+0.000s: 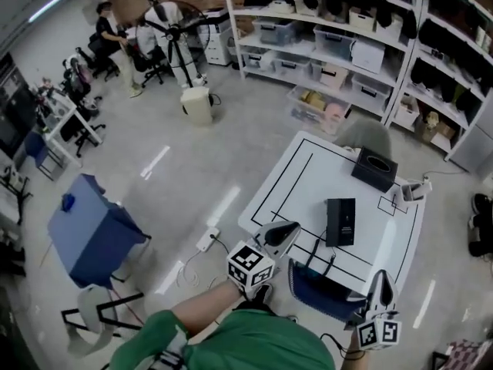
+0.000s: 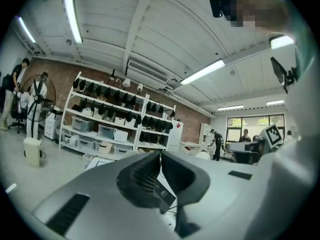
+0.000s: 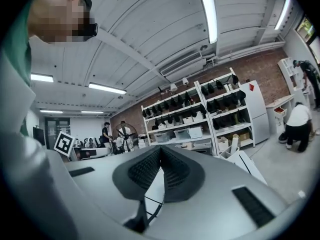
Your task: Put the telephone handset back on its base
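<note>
A flat black rectangular device with small white print lies on the white table; I cannot tell handset from base on it. My left gripper hovers at the table's near-left edge, left of that device, its jaws shut with nothing between them. In the left gripper view the fingertips meet, and a black printed surface shows below them. My right gripper is at the near edge, below and right of the device. Its pads are pressed together, holding nothing.
A black box with an oval top opening stands at the table's far right, with a small white object beside it. Black lines mark the tabletop. Shelving with bins stands behind, a blue cabinet to the left, and people far off.
</note>
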